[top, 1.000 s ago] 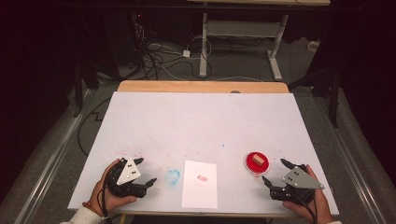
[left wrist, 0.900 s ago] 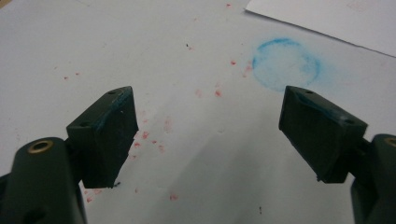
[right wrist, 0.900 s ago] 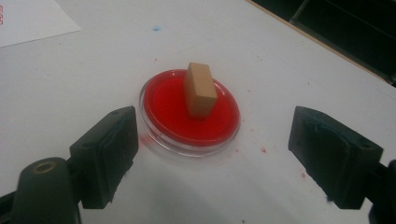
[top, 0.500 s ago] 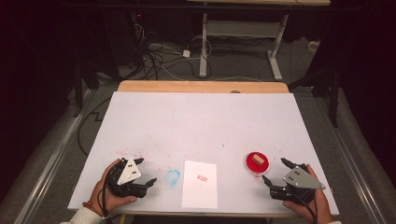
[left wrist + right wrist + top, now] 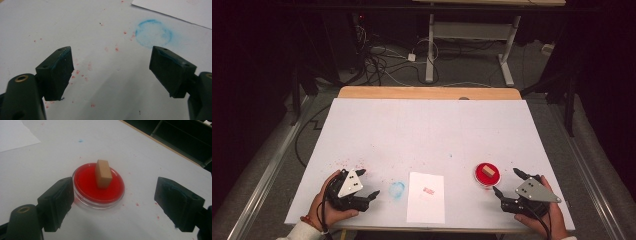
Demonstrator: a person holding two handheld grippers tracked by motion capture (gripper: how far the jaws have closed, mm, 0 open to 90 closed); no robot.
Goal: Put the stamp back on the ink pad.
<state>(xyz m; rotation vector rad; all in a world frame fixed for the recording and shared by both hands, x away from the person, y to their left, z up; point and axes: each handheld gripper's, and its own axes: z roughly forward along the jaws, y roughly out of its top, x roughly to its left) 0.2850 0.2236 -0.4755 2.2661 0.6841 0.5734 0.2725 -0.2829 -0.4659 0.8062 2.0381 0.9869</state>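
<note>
Red ink fills the shallow dish (image 5: 98, 187) at centre frame, a wooden stamp block (image 5: 103, 173) standing upright in it, and the right claw (image 5: 122, 205) waits just below with jaws wide apart. Best play: go in level and straddle the block's narrow sides, clear of the rim. Lower left, the left claw (image 5: 110, 75) gapes empty near a blue ring (image 5: 153, 33); paper (image 5: 426, 196) lies centre-bottom on the counter (image 5: 427, 125).

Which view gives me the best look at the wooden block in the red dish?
The right gripper view: the wooden block stands upright in the red dish, close up between the open jaws. The high view shows the block small and far off. The left gripper view faces a blue ring stain instead.
</note>
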